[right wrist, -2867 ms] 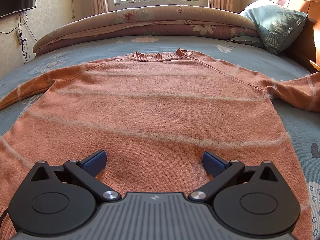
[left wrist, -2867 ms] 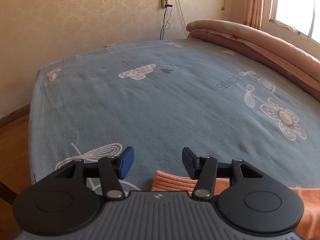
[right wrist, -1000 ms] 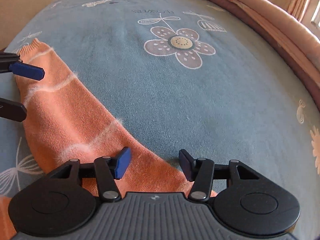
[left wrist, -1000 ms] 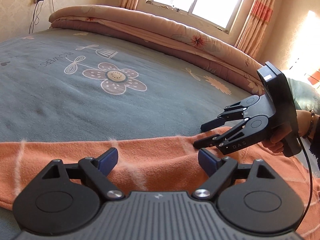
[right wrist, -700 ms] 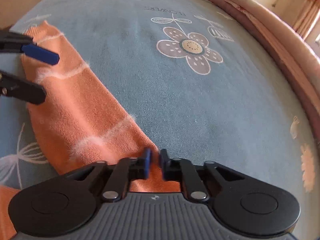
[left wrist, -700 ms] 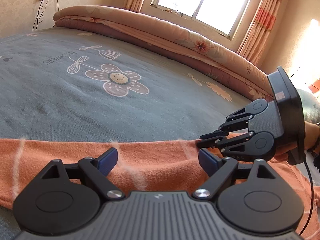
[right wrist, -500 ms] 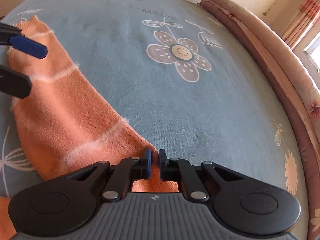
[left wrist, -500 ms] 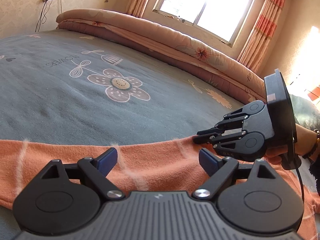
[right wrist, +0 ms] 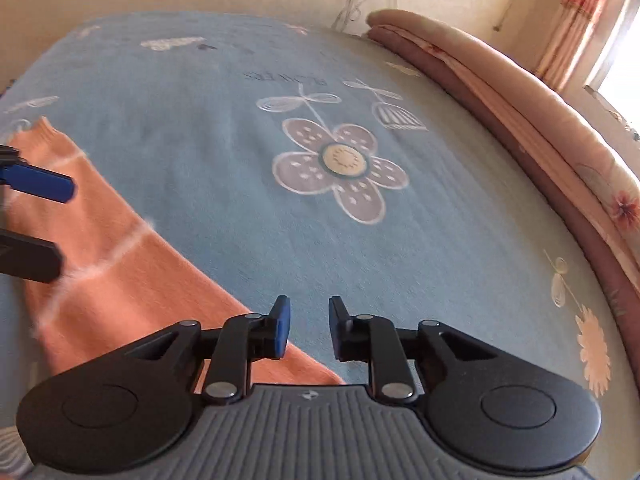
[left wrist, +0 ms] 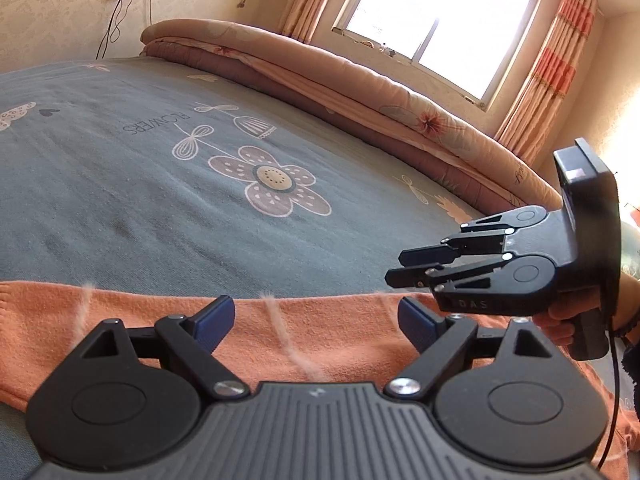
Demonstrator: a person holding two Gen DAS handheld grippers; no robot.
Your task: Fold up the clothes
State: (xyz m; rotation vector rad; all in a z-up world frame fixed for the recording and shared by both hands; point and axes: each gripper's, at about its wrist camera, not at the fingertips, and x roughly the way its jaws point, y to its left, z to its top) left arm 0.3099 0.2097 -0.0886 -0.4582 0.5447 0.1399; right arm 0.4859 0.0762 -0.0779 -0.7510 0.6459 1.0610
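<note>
The right gripper (right wrist: 306, 328) has just been opening; its jaws stand narrowly apart with nothing between them, the orange sleeve (right wrist: 120, 264) lying just left of the gap on the blue bedspread (right wrist: 224, 128); the left gripper (left wrist: 316, 322) hangs spread wide above the sleeve; better to re-centre over the sleeve's edge, pinch both layers, then lift.

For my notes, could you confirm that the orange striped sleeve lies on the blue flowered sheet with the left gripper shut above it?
Not quite: the left wrist view shows the left gripper open above the orange striped sleeve, which does lie on the blue flowered sheet.
</note>
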